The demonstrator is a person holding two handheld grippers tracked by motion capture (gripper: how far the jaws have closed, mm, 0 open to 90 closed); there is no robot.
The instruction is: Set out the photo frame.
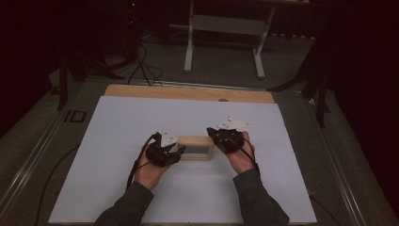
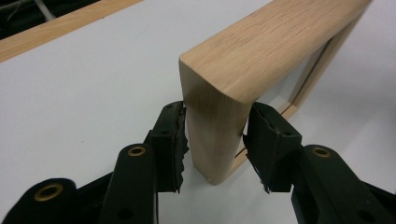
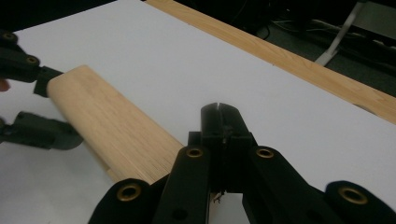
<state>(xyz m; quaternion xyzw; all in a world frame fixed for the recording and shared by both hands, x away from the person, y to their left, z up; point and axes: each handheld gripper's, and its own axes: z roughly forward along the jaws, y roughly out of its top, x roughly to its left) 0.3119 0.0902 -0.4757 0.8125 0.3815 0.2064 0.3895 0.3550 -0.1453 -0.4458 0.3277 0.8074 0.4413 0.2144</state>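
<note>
No text, label, brand, number or sign can be read in any of the views. The wooden frame (image 2: 261,51) is bare grain, the white worktop (image 1: 122,141) carries no print, and the black gripper parts bear no marking that can be made out. A small dark square outline sits on the floor left of the worktop in the high view, too dim to read.

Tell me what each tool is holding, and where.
The left tool clamps the frame by its short end post. The right tool is shut on nothing, beside the frame's other end.
</note>
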